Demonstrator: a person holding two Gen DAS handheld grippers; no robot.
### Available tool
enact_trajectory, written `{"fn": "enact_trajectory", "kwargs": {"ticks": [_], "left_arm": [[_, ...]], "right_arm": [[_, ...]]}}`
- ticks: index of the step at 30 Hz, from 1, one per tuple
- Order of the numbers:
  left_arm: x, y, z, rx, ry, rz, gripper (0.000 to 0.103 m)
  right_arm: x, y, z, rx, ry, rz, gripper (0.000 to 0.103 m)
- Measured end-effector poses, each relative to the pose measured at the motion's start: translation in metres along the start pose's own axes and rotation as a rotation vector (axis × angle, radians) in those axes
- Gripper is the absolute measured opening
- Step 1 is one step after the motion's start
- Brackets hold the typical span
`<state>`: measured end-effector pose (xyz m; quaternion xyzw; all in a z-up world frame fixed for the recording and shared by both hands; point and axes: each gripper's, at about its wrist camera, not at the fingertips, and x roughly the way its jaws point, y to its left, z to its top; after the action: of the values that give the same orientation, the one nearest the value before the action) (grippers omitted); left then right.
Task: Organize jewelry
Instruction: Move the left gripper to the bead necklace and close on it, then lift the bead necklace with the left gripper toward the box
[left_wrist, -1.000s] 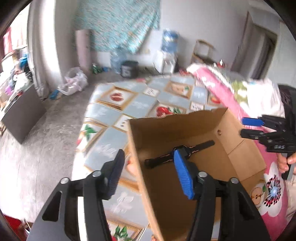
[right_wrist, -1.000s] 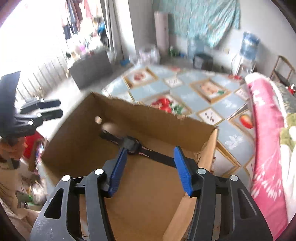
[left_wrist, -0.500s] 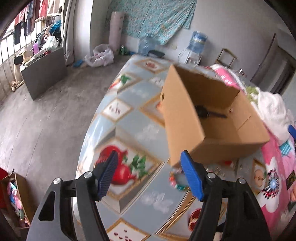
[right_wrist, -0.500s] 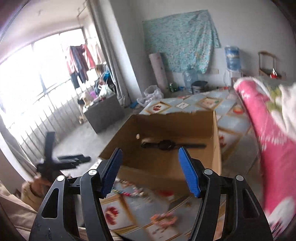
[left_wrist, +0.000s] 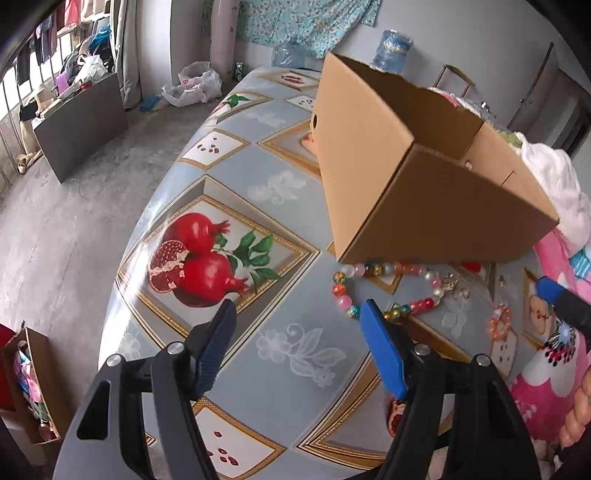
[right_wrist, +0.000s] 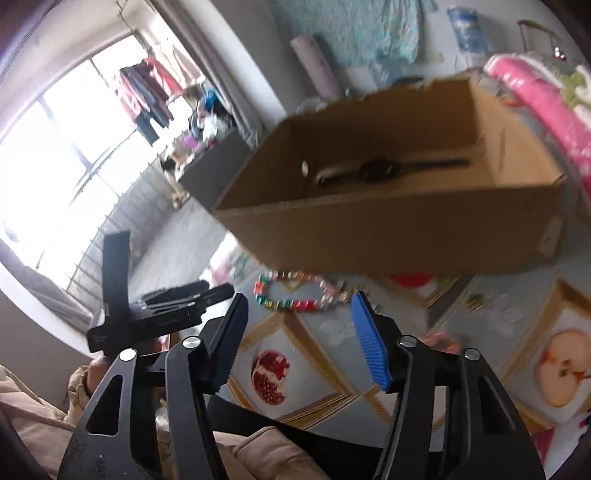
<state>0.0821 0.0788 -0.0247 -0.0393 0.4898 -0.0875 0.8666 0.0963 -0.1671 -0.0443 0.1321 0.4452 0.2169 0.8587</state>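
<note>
A: Fingers of the left gripper (left_wrist: 297, 314), left wrist view: what state?

B: Spread wide after opening, nothing between the blue pads. They hang above the patterned tablecloth (left_wrist: 258, 184), with the pomegranate print (left_wrist: 199, 258) just beyond the left finger.

A: Location of the jewelry in that view?

B: A bead necklace (left_wrist: 388, 291) lies on the cloth just beyond the right finger, its far side at the foot of the cardboard box (left_wrist: 424, 192). Small metal pieces (left_wrist: 456, 288) lie beside it, and a pale orange bead ring (left_wrist: 500, 319) lies further right. The other gripper's blue tip (left_wrist: 550, 290) enters at the right edge.

A: Right wrist view?

B: The right gripper (right_wrist: 299, 306) stands apart too, jaws just narrowed somewhat, gripping nothing. The necklace (right_wrist: 295, 291) lies just past the fingertips, in front of the box (right_wrist: 388, 218). A black watch (right_wrist: 384, 170) lies inside the box on its floor. The left gripper's body (right_wrist: 155, 306) shows at the left. This view is blurred.
</note>
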Motion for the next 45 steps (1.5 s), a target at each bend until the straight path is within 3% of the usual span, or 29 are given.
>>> {"fn": "enact_trajectory", "kwargs": {"ticks": [10, 15, 23, 26, 31, 36, 45], "left_arm": [[0.01, -0.002, 0.005, 0.031, 0.002, -0.002, 0.068], [0.012, -0.006, 0.007, 0.046, -0.024, -0.029, 0.067], [0.011, -0.023, 0.006, 0.117, -0.075, -0.072, 0.067], [0.015, -0.029, 0.006, 0.147, -0.076, -0.065, 0.057], [0.033, -0.034, 0.008, 0.164, -0.028, -0.039, 0.027], [0.037, -0.038, 0.006, 0.199, -0.034, -0.005, 0.01], [0.025, -0.025, -0.01, 0.228, -0.034, 0.009, 0.009]], "right_arm": [[0.034, -0.014, -0.002, 0.069, 0.117, -0.016, 0.046], [0.031, -0.023, 0.001, 0.094, 0.118, -0.024, 0.044], [0.034, -0.025, 0.001, 0.085, 0.112, -0.016, 0.033], [0.035, -0.022, 0.004, 0.08, 0.111, -0.02, 0.032], [0.037, -0.02, 0.005, 0.081, 0.117, -0.025, 0.032], [0.037, -0.016, 0.005, 0.074, 0.115, -0.036, 0.032], [0.04, -0.003, 0.008, 0.016, 0.125, -0.031, 0.032]]}}
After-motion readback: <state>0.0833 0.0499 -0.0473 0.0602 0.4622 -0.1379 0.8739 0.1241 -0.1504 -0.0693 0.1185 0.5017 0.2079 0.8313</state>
